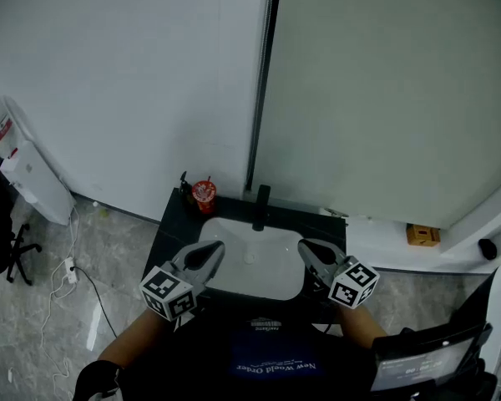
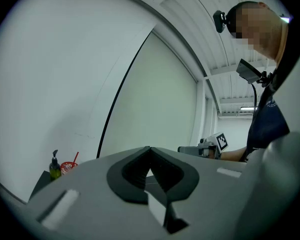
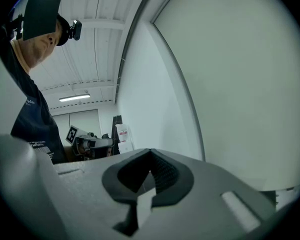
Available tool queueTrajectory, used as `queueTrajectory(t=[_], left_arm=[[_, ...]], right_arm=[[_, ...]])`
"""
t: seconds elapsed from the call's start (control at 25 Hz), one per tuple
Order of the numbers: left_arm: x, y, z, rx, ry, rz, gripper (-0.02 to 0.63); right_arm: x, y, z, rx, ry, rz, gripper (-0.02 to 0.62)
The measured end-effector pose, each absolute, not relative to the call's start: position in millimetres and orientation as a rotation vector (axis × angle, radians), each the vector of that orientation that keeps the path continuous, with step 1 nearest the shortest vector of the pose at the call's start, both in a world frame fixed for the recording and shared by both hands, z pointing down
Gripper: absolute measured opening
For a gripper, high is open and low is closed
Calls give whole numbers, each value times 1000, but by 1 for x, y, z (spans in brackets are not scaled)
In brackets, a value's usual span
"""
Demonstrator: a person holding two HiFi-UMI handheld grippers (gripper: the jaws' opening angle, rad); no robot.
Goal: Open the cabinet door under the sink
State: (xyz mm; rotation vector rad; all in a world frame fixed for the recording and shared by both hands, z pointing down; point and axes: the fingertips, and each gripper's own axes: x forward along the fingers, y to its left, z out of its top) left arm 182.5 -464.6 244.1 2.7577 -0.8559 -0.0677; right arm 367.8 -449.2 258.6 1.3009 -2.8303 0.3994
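Head view, nearest first: a person in a dark shirt (image 1: pixel 271 362) stands against the front edge of the dark counter (image 1: pixel 169 224). The left gripper (image 1: pixel 210 251) and the right gripper (image 1: pixel 309 250) hover roughly level above the white sink (image 1: pixel 255 270), one over each side of the basin, and touch nothing.

Left gripper view: the jaws are clenched tip to tip, with nothing between them. Right gripper view: the jaws are likewise pressed together and empty.

The cabinet door lies below the sink, under the counter's front edge. The counter and the person's body hide it in every view.

A black faucet (image 1: pixel 260 207) stands at the middle of the counter's back edge. A red cup (image 1: pixel 204 192) stands at the back-left corner, with a soap bottle (image 1: pixel 184 184) just beside it toward the left edge.

Behind the counter rise pale wall panels divided by a black vertical strip (image 1: pixel 263 82). On the floor to the left, a cable (image 1: pixel 100 303) runs near the counter. Farther left stand a water dispenser (image 1: pixel 29 178) and an office chair (image 1: pixel 0 241). To the right, a yellow box (image 1: pixel 422 235) rests on a white ledge.
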Motion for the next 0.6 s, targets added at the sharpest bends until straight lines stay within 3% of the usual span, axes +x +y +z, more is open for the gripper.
queueTrajectory(t=[0.6], left_arm=[[181,-477,247,2760,-832,-60,-2]], right_arm=[[368,-458,264,1326,-2804,391,0]])
